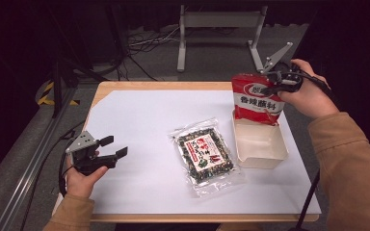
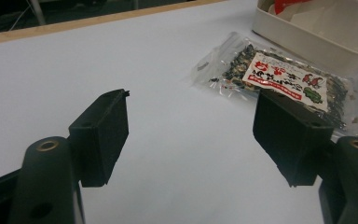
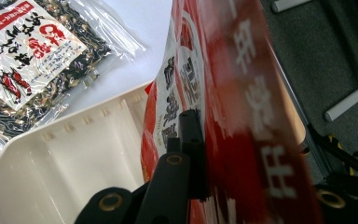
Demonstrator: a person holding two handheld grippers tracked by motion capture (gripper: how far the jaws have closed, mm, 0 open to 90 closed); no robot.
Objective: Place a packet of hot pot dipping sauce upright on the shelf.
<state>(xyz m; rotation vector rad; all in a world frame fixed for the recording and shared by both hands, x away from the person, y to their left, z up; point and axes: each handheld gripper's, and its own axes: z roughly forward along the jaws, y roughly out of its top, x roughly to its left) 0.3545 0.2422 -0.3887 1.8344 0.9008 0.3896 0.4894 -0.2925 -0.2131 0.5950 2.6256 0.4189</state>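
The right gripper (image 1: 271,85) is clamping a red printed foil packet (image 1: 256,98) upright over the cream plastic tray (image 1: 266,159) — far right on the white-covered wooden table (image 1: 139,130). The left gripper (image 1: 113,147) is resting wide, empty, near left — grey floor beyond.

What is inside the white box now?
The lower end of the red packet, clamped by the right gripper, stands in the white box. The packet covers the floor beneath it.

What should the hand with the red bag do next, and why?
Probably lower it a little more, then let go. The right tongs are shut on the red bag, which stands upright with its bottom edge just inside the white box, apparently not yet settled. The left tongs wait open.
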